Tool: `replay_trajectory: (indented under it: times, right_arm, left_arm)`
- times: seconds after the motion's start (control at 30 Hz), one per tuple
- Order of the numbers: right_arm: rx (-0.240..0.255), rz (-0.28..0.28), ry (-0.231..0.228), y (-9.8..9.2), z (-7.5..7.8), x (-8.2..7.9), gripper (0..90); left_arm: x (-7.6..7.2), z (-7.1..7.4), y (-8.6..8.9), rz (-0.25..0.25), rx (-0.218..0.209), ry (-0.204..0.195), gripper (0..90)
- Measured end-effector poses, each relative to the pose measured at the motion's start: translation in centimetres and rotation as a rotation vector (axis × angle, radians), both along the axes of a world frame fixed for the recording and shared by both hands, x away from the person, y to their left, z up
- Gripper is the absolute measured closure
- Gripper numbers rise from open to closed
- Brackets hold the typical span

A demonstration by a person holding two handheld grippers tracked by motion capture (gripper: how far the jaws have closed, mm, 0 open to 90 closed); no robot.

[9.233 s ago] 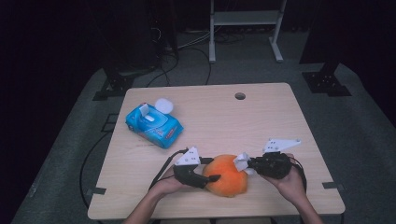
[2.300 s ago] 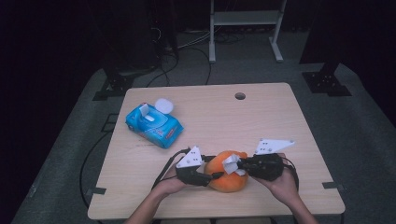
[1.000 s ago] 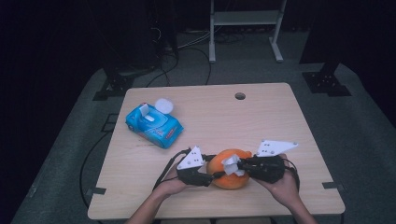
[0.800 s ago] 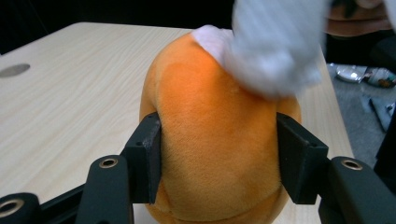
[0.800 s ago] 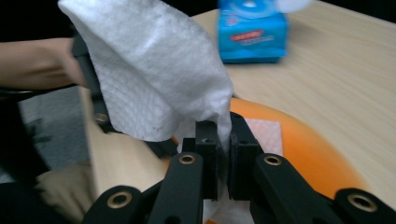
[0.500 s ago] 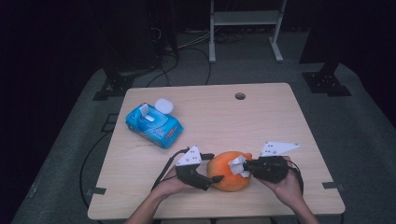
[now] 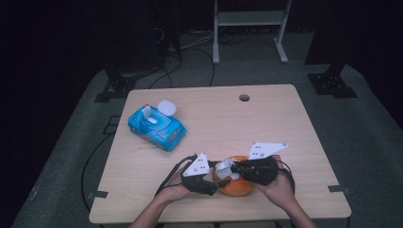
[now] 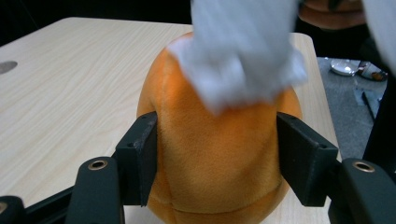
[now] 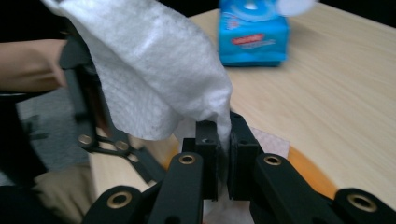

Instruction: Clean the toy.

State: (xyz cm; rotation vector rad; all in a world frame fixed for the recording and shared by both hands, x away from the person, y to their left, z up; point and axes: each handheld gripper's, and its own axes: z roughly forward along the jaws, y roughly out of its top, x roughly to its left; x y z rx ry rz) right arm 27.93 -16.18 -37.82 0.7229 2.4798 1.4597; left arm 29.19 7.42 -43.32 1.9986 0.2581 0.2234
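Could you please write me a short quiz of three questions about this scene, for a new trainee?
1. True or false: the right claw is shut on a white wipe.
2. What does the left claw have between its two jaws?
   A. the blue wipe pack
   B. the orange plush toy
   C. nothing
3. Fill in: the blue wipe pack lies on the table with its lid ____.

Key
1. True: the wipe is pinched between the closed jaws.
2. B: the orange plush toy sits between the jaws, which press its sides.
3. Open: the round white lid stands up.
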Motion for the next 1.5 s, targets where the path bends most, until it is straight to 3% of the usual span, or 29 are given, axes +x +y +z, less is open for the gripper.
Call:
replay_trajectory:
  times: [0.07, 0.1, 0.17, 0.23, 0.3, 0.37, 0.5, 0.53, 0.57, 0.67, 0.83, 0.9, 0.97, 1.03, 1.13, 1.27, 1.4, 1.5]
  right_arm:
    - [-0.006, -0.042, 0.014, -1.5, 0.0, 0.3, 84.4]
    - [-0.006, -0.042, 0.014, -1.5, 0.0, 0.3, 84.4]
    - [-0.005, -0.053, 0.032, -2.2, -0.5, 0.4, 84.5]
    - [0.001, -0.050, 0.041, -2.6, -0.8, 0.2, 84.5]
    - [-0.001, -0.053, 0.035, -2.6, -0.8, 0.2, 84.5]
    - [0.001, -0.052, 0.028, -2.4, -0.6, 0.1, 84.4]
    - [0.033, 0.031, 0.035, -0.5, 0.0, -0.6, 84.4]
    - [-0.009, 0.049, 0.017, 0.6, -0.2, -0.9, 84.4]
    - [-0.009, 0.049, 0.017, 0.6, -0.2, -0.9, 84.4]
    - [-0.009, 0.030, 0.021, 0.3, -0.3, -0.4, 84.4]
    - [-0.005, -0.064, 0.029, -2.6, -0.1, 0.2, 84.4]
    - [0.006, -0.057, 0.054, -3.0, -0.5, 0.2, 84.4]
    - [0.004, -0.042, 0.056, -2.7, -0.8, 0.1, 84.4]
    - [-0.001, -0.009, 0.062, -1.9, -0.8, -0.1, 84.4]
    - [-0.028, 0.012, 0.031, -0.8, -0.7, -0.3, 84.4]
    - [-0.043, -0.008, 0.020, -1.3, -0.3, -0.1, 84.4]
    - [-0.054, -0.047, 0.022, -2.5, -0.5, -0.1, 84.6]
    - [-0.039, -0.067, 0.037, -3.4, -0.6, 0.1, 84.6]
  left_arm:
    - [0.2, -0.1, 0.1, 0.001, -0.012, 0.020, 27.9]
    - [0.3, -0.1, 0.1, -0.001, -0.027, 0.043, 27.9]
    - [0.8, -0.1, 0.1, -0.001, -0.066, 0.099, 18.1]
    - [1.0, -0.3, 0.1, 0.002, -0.078, 0.129, 17.2]
    - [0.8, -0.3, 0.1, 0.004, -0.069, 0.111, 28.0]
    - [0.5, 0.0, -0.1, 0.011, -0.049, 0.088, 32.4]
    - [-0.2, 0.4, -0.7, -0.008, -0.030, 0.038, 34.3]
    - [-0.3, 0.5, -0.8, -0.012, -0.021, 0.026, 34.6]
    - [-0.4, 0.5, -0.8, -0.013, -0.006, 0.014, 34.6]
    - [-0.2, 0.2, -0.2, -0.014, -0.005, 0.018, 36.1]
    - [0.2, -0.1, 0.2, -0.022, -0.020, 0.053, 32.6]
    - [0.2, 0.2, -0.1, -0.025, -0.027, 0.053, 24.4]
    - [0.2, 0.3, -0.3, -0.025, -0.067, 0.064, 18.6]
    - [0.1, 0.4, -0.6, -0.032, -0.067, 0.069, 20.4]
    - [0.0, 0.2, -0.4, -0.027, -0.042, 0.064, 30.1]
    - [0.2, 0.0, 0.0, -0.018, -0.055, 0.075, 32.8]
    - [0.5, -0.1, -0.1, -0.012, -0.057, 0.100, 18.5]
    - [0.4, -0.4, -0.1, -0.016, -0.049, 0.110, 19.2]
